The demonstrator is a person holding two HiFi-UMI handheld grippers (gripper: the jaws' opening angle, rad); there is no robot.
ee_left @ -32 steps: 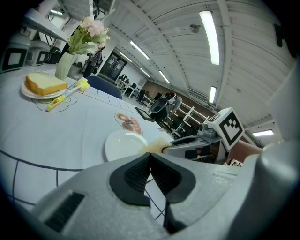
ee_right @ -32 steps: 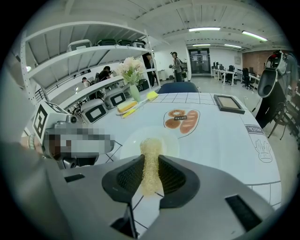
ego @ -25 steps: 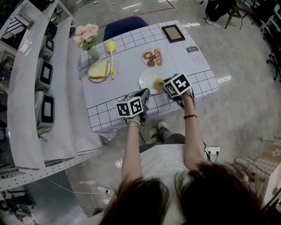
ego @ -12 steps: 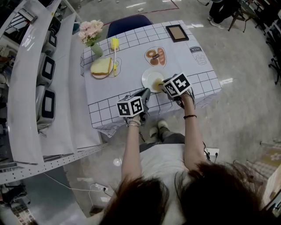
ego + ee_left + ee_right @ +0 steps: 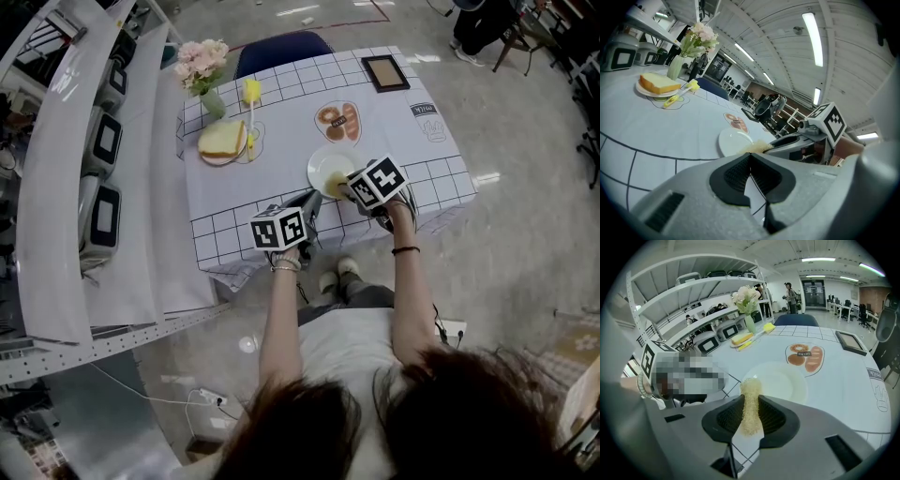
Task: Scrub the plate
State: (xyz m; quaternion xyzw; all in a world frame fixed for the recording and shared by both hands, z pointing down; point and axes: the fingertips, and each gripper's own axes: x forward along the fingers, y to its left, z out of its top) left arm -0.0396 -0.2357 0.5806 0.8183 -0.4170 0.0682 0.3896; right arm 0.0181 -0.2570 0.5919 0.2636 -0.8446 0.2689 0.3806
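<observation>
Grips yellowish fibrous scrub pad (image 5: 750, 387) between right gripper (image 5: 750, 399) fingers (image 5: 774, 418), round white plate (image 5: 783, 380) just ahead; left gripper (image 5: 750, 157) fingers (image 5: 736, 176) pressed together, empty.

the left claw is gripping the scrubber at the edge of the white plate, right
Not the left. The right claw is gripping the scrubber at the edge of the white plate, as the right gripper view shows. The left claw is shut on nothing.

On the table (image 5: 272, 183), the plate (image 5: 324, 166) lies front-centre, bread (image 5: 222, 139) behind-left, a frame (image 5: 385, 72) behind-right.
</observation>
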